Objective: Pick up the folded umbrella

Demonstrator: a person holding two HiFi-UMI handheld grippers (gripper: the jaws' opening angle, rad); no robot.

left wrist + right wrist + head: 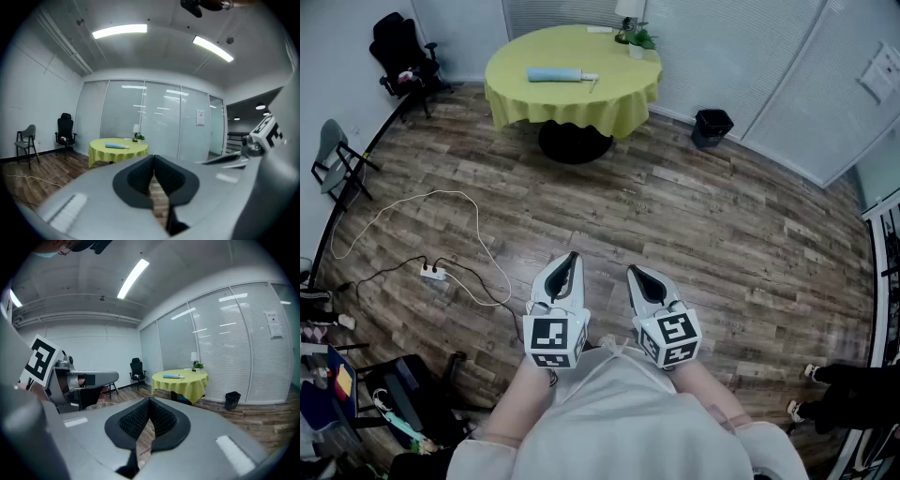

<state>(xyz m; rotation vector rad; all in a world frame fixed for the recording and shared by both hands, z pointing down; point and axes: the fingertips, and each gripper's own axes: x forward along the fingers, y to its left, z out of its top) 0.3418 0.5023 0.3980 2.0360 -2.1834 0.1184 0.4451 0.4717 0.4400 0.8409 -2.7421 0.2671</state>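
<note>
The folded umbrella (555,75) is seen lying flat on the round table (572,108), which is covered with a yellow-green cloth. It is placed near the middle of the table, a little toward the left edge in the head view. Its long axis runs from left to right in that view, almost parallel to the near edge. The light blue body is at the left and the pale handle end is pointed to the right. A small plant (639,39) is found at the far right edge of the table, well apart from the umbrella.

The left gripper (570,259) and the right gripper (635,273) are held side by side over the wooden floor (722,234), close to the person's body and far from the table. Both are aimed toward the table. On each gripper the jaws are brought together at the tips, and nothing is gripped between them.
</note>
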